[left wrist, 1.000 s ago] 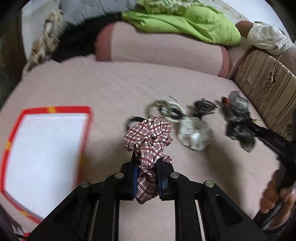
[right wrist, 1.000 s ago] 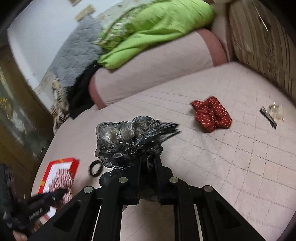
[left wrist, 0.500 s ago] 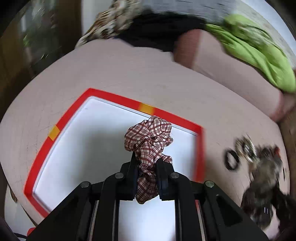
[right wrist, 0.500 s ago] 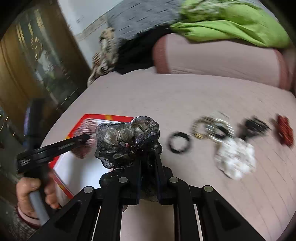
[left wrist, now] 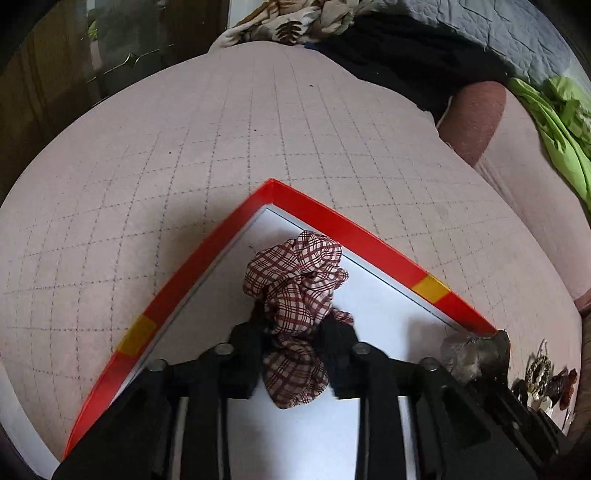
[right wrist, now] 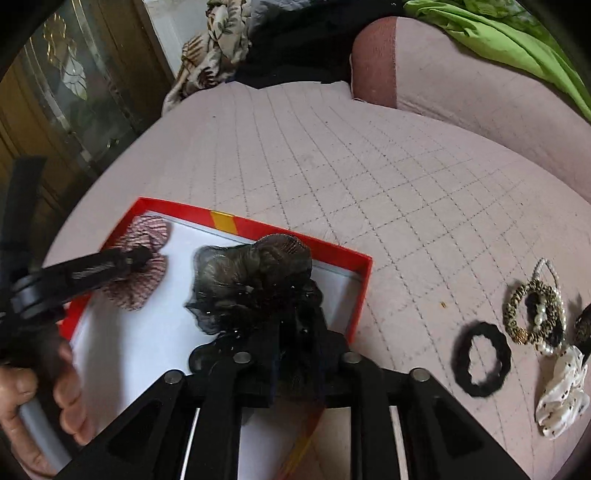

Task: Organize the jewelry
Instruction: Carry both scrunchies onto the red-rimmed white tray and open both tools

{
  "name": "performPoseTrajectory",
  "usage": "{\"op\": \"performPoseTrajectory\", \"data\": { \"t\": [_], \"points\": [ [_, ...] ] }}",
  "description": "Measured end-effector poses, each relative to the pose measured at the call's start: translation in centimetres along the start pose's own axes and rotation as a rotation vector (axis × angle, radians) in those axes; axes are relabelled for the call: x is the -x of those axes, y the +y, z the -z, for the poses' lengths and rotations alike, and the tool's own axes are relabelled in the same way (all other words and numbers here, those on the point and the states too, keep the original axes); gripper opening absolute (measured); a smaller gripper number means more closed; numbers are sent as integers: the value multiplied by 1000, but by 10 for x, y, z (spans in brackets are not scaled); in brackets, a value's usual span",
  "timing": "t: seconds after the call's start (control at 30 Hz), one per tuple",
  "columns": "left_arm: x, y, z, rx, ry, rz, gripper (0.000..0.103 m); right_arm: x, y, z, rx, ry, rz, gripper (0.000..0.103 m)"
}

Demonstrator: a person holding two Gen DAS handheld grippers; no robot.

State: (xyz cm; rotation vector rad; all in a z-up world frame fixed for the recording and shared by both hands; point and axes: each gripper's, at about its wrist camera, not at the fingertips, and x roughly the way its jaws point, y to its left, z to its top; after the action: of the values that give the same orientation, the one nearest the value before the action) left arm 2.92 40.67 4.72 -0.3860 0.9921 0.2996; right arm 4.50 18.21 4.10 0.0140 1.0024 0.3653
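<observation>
My left gripper (left wrist: 295, 328) is shut on a maroon plaid scrunchie (left wrist: 295, 273), held inside the far corner of a red-rimmed white box (left wrist: 354, 229). In the right wrist view the left gripper (right wrist: 144, 258) rests the plaid scrunchie (right wrist: 140, 288) on the box floor at the far left corner. My right gripper (right wrist: 295, 332) is shut on a dark grey-black lace scrunchie (right wrist: 255, 277), held over the box (right wrist: 358, 295) near its right wall. The lace scrunchie also shows in the left wrist view (left wrist: 469, 354).
On the pink quilted bed (right wrist: 369, 166), right of the box, lie a black hair tie (right wrist: 482, 363), a leopard and pearl bracelet pile (right wrist: 535, 314) and a white dotted scrunchie (right wrist: 561, 398). A bolster (right wrist: 443, 74) and green cloth (right wrist: 498, 33) lie behind.
Both grippers swung left from the jewelry pile to the box. The plaid scrunchie came down into the far corner; the lace scrunchie moved over the box's right part.
</observation>
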Motion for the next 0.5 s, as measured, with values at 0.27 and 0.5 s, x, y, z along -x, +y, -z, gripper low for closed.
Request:
{"op": "performPoseTrajectory", "data": {
  "t": [0.27, 0.5],
  "points": [
    [18, 1, 4, -3, -66, 56, 52, 31, 10, 2, 37, -70, 42, 45],
    [41, -5, 22, -40, -148, 64, 52, 95, -26, 41, 2, -121, 67, 56]
  ]
}}
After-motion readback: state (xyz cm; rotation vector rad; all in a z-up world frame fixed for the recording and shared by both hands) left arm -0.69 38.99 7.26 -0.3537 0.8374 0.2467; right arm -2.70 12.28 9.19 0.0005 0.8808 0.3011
